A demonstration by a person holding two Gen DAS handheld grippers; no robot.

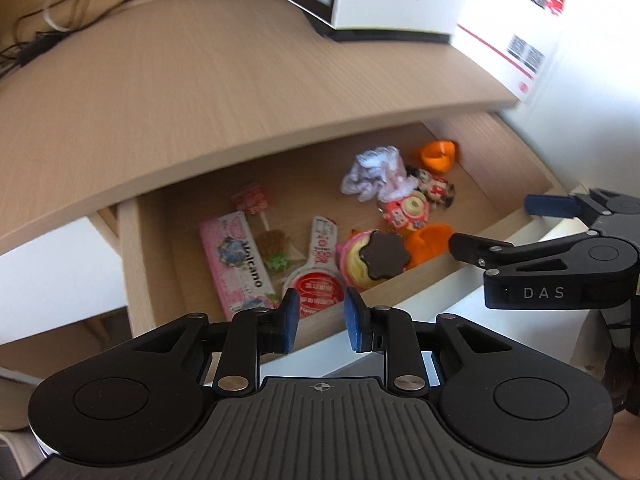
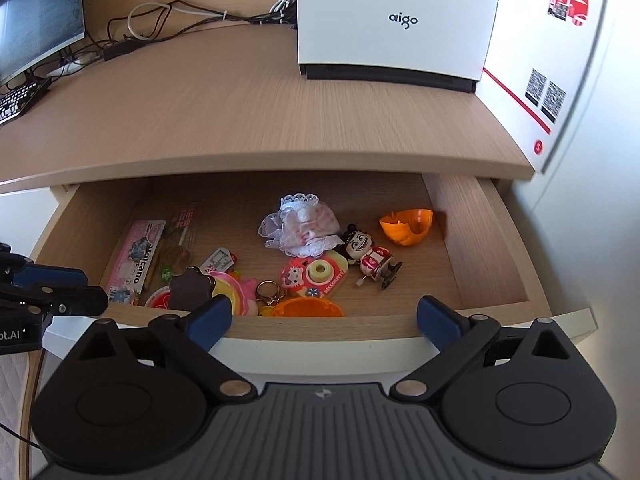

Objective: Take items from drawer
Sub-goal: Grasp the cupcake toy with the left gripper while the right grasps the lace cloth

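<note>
Under the desk, the wooden drawer (image 2: pixel 492 248) stands pulled out. It holds a pink Volcano packet (image 2: pixel 138 258), a squishy cupcake (image 2: pixel 224 292) with a brown flower top, a white lace cloth (image 2: pixel 300 226), a wind-up figure (image 2: pixel 370 258), a pink toy camera (image 2: pixel 316 274) and two orange half shells (image 2: pixel 408 226). My right gripper (image 2: pixel 323 322) hovers wide open over the drawer's front edge, holding nothing. My left gripper (image 1: pixel 322 322) is at the front left, slightly open and empty, above a red-and-white packet (image 1: pixel 320 276). In the left wrist view the right gripper (image 1: pixel 490 222) sits beside the drawer's right corner.
On the desk top (image 2: pixel 240 120) stand a white aigo box (image 2: pixel 396 20), a monitor (image 2: pixel 36 16), a keyboard (image 2: pixel 20 100) and tangled cables (image 2: pixel 160 20). A white board with QR codes (image 2: pixel 548 60) leans at the right. The desk edge overhangs the drawer's back.
</note>
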